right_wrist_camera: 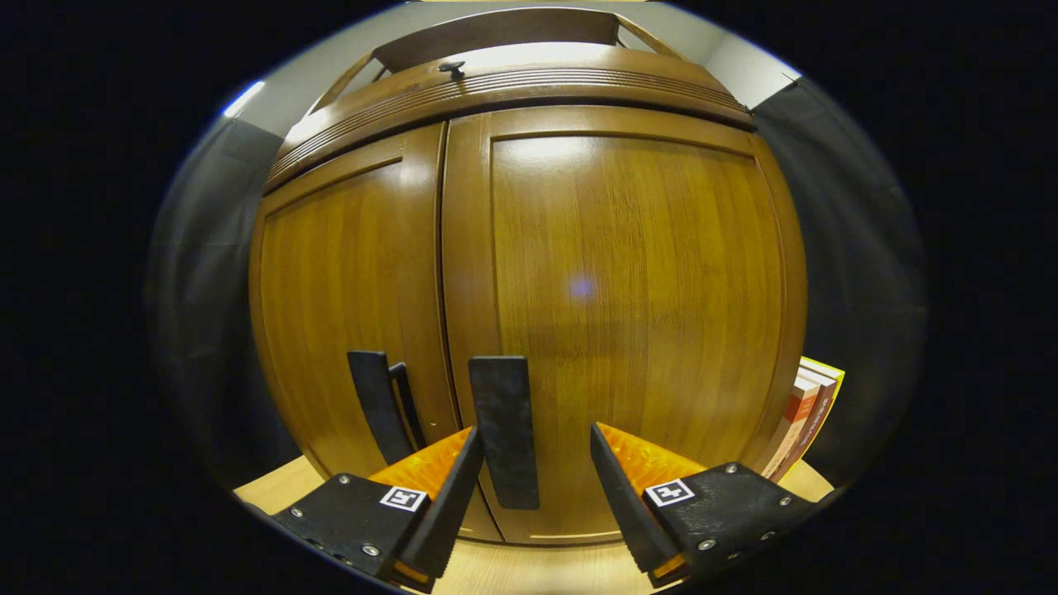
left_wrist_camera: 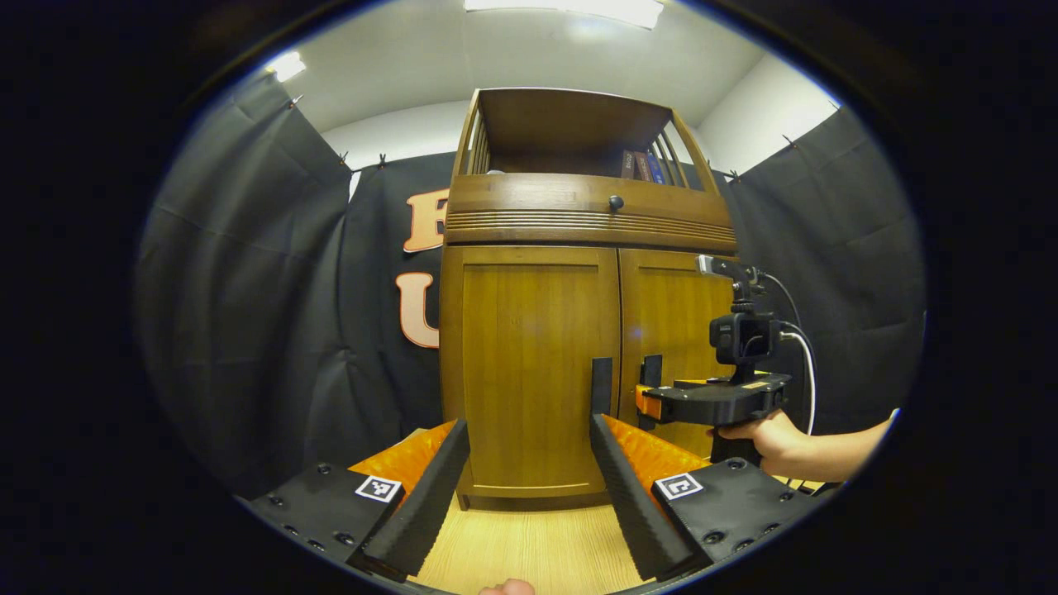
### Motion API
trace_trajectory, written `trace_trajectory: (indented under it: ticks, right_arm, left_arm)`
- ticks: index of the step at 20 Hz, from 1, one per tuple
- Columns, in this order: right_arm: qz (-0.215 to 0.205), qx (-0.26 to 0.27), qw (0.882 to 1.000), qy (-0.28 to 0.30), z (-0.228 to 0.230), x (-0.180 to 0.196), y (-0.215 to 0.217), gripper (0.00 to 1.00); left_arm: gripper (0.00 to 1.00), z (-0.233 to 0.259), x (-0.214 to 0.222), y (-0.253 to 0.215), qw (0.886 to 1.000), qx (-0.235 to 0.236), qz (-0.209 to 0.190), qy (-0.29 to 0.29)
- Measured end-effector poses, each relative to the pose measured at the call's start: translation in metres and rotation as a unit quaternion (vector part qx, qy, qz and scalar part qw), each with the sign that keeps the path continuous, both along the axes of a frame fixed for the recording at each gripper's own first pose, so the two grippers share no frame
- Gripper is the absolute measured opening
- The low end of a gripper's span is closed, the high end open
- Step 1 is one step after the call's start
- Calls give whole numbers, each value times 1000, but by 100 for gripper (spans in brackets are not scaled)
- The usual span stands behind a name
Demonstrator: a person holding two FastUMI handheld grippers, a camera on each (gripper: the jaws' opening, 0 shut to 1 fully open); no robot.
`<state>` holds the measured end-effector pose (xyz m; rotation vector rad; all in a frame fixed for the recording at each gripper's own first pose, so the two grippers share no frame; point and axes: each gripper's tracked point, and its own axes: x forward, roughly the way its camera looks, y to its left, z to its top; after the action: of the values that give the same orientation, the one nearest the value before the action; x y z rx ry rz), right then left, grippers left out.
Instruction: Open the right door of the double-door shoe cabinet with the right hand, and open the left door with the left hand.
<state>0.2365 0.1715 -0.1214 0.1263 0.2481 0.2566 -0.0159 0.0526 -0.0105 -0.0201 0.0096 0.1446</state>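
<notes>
1. Here, in the left gripper view, black cloth [left_wrist_camera: 248, 314] hangs to the left of the left gripper [left_wrist_camera: 529, 487], and a strip of light wooden floor [left_wrist_camera: 529, 545] lies bare between its two fingers and the base of the shoe cabinet [left_wrist_camera: 587, 223].
2. The left gripper's fingers [left_wrist_camera: 426, 496] stand wide apart, holding nothing and touching nothing; the left door [left_wrist_camera: 529, 364] sits shut straight ahead of them, a little way off.
3. The left door's black handle [left_wrist_camera: 602, 385] rises just beyond the tip of the right-hand finger, beside the seam where the two doors meet.
4. Further right in that view, the right gripper [left_wrist_camera: 653, 397], held by a hand [left_wrist_camera: 764, 438], is close against the right door [left_wrist_camera: 674, 330], at its handle [left_wrist_camera: 651, 370].
5. In the right gripper view, the left door's handle sits beyond the left finger, and the closed seam runs up just right of it.
6. The right gripper's fingers are parted, with the right door's handle standing between them, nearer the left finger; whether either pad touches it cannot be told.
7. Right of the right finger, books [right_wrist_camera: 806, 417] lean beside the cabinet's edge on the floor.
</notes>
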Motion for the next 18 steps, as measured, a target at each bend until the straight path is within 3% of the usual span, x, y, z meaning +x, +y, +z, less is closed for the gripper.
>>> trace_trajectory:
  ticks: [4, 6, 8, 9, 12, 16, 18]
  right_arm:
    - [-2, 18, 1000, 19, -8, 15, 11, 68]
    - [11, 1, 1000, 1, -5, 15, 17, 60]
    - [23, -23, 999, -14, -3, 14, 23, 40]
    - [27, -27, 999, -16, -6, 14, 24, 35]
    - [36, -5, 999, -10, -6, 12, 32, 29]
    - [43, -26, 999, -22, 1, -7, 23, 20]
    - [53, -15, 998, -21, 3, -34, 11, 23]
  left_arm:
    - [95, -1, 1, -2, 1000, -7, -13, 1]
    - [94, -1, 0, 2, 1000, -9, -11, 0]
    - [94, -3, 0, 2, 1000, -11, -13, 1]
    - [95, -3, -1, 2, 1000, -11, -12, 0]
    - [95, -5, -4, 2, 1000, -13, -15, 2]
    - [94, -2, -7, 2, 1000, -8, -14, -3]
    - [96, -2, -9, -1, 1000, -7, -17, -5]
